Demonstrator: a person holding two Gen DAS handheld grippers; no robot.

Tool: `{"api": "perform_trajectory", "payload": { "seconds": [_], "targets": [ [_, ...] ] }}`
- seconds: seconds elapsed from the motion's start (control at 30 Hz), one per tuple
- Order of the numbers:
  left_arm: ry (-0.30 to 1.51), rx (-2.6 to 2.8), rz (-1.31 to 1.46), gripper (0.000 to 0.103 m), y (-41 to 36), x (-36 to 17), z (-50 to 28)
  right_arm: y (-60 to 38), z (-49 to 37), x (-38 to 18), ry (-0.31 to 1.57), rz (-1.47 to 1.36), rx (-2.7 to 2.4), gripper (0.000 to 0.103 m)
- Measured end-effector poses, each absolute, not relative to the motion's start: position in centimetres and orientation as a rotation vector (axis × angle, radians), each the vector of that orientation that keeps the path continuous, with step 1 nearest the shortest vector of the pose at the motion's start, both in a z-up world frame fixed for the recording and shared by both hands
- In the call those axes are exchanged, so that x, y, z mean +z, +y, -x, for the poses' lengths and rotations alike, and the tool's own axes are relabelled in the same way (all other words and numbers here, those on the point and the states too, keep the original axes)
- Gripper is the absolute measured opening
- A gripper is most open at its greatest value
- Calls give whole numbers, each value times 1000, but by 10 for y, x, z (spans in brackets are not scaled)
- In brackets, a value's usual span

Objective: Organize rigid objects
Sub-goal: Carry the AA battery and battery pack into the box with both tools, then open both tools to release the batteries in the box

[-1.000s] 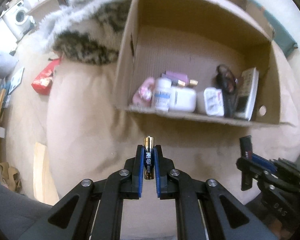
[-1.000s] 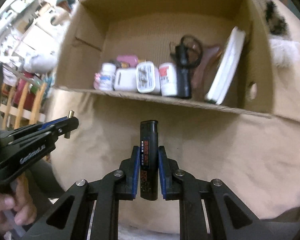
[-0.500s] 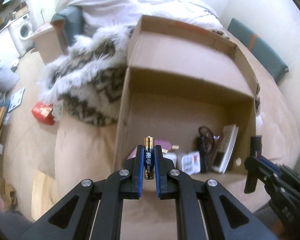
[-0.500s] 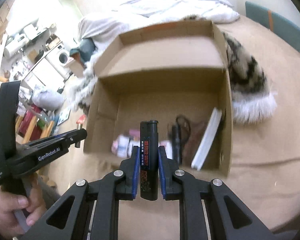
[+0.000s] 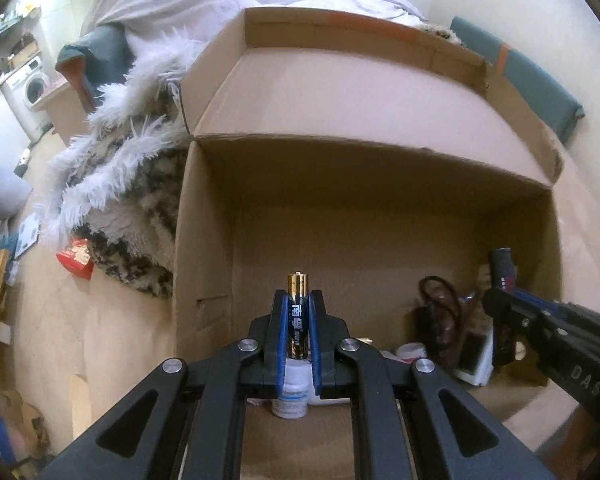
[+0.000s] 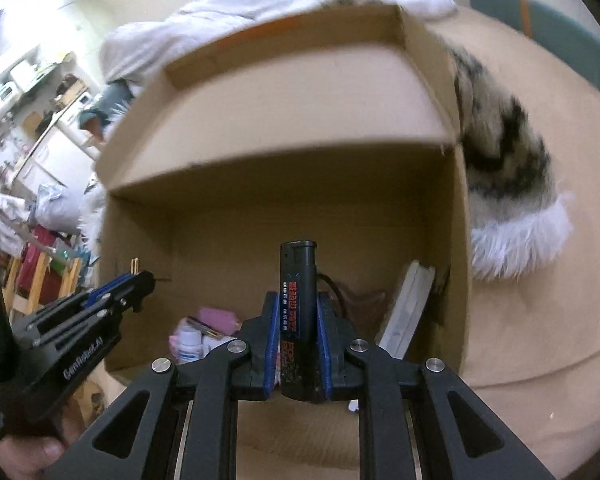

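Battery [image 5: 297, 316] pinched upright in left gripper [image 5: 297, 334], above near edge of cardboard box [image 5: 204, 240]. Lighter [image 6: 298, 320] clamped upright in right gripper [image 6: 298, 344], likewise at box opening. Neither yet released. Several items, including pill bottle [image 5: 290, 400] and book [image 6: 406, 308], already stowed inside box; both placements judged outstanding.

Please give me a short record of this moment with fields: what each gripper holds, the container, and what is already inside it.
left gripper: shut on a battery, held upright
right gripper: shut on a black lighter, held upright
container: open cardboard box on a beige cover
already inside: white pill bottle, pink box, white flat device leaning at the right wall, dark looped item
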State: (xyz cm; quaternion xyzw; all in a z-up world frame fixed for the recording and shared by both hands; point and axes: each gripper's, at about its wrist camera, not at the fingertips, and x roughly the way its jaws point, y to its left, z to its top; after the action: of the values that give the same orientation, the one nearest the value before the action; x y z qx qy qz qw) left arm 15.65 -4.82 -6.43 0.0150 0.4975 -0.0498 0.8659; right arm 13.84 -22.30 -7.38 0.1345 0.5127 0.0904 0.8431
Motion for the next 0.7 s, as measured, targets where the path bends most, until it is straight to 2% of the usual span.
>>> {"api": "perform_trajectory", "payload": {
  "seconds": [0.7],
  "targets": [
    [1122, -75, -30, 9, -54, -101, -165, -213, -146, -100, 1176, -248, 146, 19]
  ]
}}
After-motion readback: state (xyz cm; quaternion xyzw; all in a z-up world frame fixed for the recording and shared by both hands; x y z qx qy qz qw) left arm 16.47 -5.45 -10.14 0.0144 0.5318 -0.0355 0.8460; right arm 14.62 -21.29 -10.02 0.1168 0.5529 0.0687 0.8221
